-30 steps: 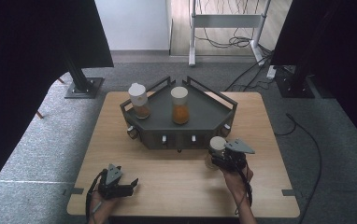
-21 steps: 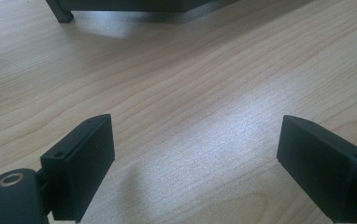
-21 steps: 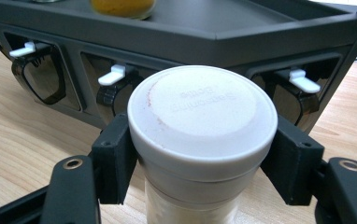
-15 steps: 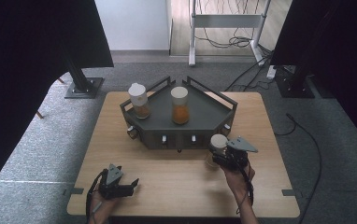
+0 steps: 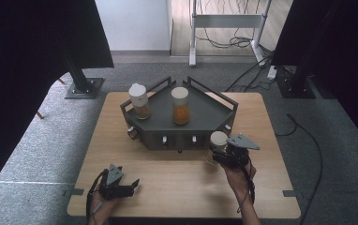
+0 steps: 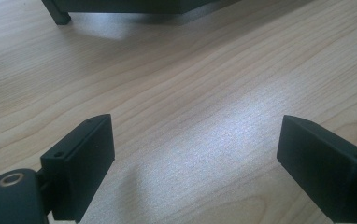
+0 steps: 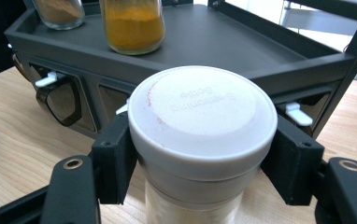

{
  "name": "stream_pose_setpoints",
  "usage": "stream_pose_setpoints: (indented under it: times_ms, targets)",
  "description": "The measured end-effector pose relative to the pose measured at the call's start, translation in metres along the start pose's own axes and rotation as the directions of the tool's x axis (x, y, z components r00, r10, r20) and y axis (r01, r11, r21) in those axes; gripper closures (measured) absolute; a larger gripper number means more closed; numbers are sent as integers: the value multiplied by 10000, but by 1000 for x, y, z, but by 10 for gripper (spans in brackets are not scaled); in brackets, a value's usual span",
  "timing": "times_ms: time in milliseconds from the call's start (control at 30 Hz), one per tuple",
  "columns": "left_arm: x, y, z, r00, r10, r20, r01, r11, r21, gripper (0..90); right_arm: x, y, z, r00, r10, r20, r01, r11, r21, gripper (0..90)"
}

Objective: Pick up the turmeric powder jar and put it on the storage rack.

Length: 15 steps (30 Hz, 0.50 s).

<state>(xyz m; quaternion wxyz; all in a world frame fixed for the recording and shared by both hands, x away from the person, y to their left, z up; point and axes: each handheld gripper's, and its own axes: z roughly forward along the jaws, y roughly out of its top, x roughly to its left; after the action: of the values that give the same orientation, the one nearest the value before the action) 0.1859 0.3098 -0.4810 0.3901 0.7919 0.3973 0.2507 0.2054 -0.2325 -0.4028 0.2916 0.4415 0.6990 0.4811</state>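
Right gripper (image 7: 200, 154) clamped on white-lidded jar (image 7: 202, 121), just before dark tray (image 7: 242, 42). Left gripper (image 6: 195, 163) spread wide, nothing between, over bare bench (image 6: 190, 84).

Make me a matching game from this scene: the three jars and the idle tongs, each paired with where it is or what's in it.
1. left jar
2. middle jar
3. jar with the white lid
4. left tongs

a. orange powder
b. gripped by the right tongs
c. open above bare table
d. brown powder

Pairs: 1-d, 2-a, 3-b, 4-c
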Motion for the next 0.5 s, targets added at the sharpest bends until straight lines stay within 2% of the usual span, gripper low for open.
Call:
stream_pose_setpoints:
  times_ms: [233,500]
  targets:
    - [0,0,0,10000,-2,32,2,10000,1,110,-3,8,-4,9999,145,-81,-146,9999,-78,335]
    - [1,1,1,10000,22,61,-22,10000,5,109,-2,17,-6,9999,16,-99,-17,10000,-92,335]
